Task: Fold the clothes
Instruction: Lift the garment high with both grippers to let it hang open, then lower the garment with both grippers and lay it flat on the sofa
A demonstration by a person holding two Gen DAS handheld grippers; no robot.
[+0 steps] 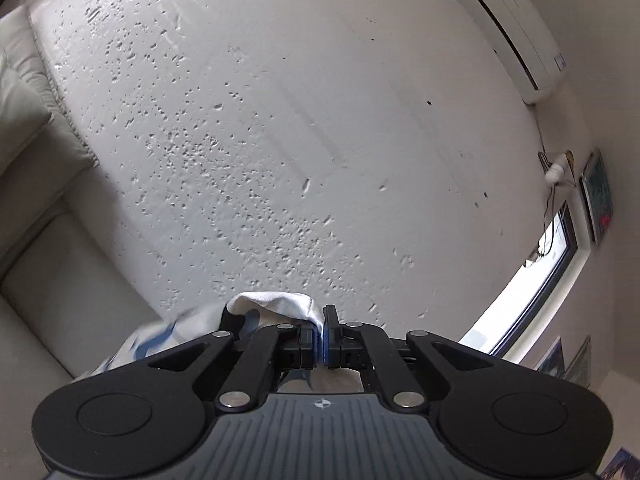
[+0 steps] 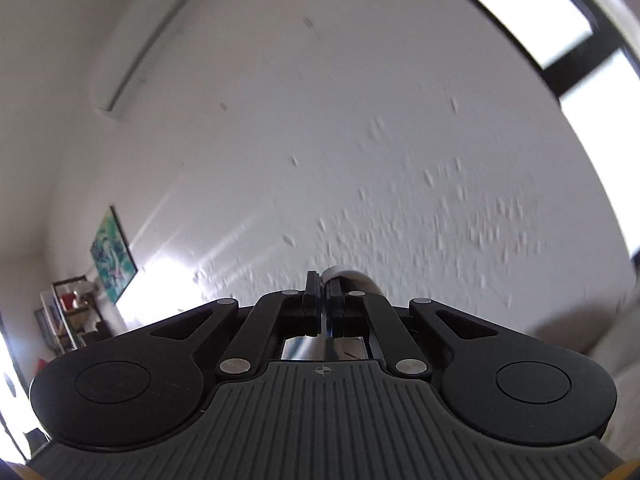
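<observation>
The left gripper (image 1: 323,320) was clenched on a white garment with blue print (image 1: 276,306), which bunched over its left finger and hung away to the left. The right gripper (image 2: 323,286) was pinched tight on a pale fold of cloth (image 2: 352,276). Beyond lay pitted white plaster (image 1: 280,140). Only the left view showed the cream sofa (image 1: 36,184); only the right showed the shelf unit (image 2: 70,312).
</observation>
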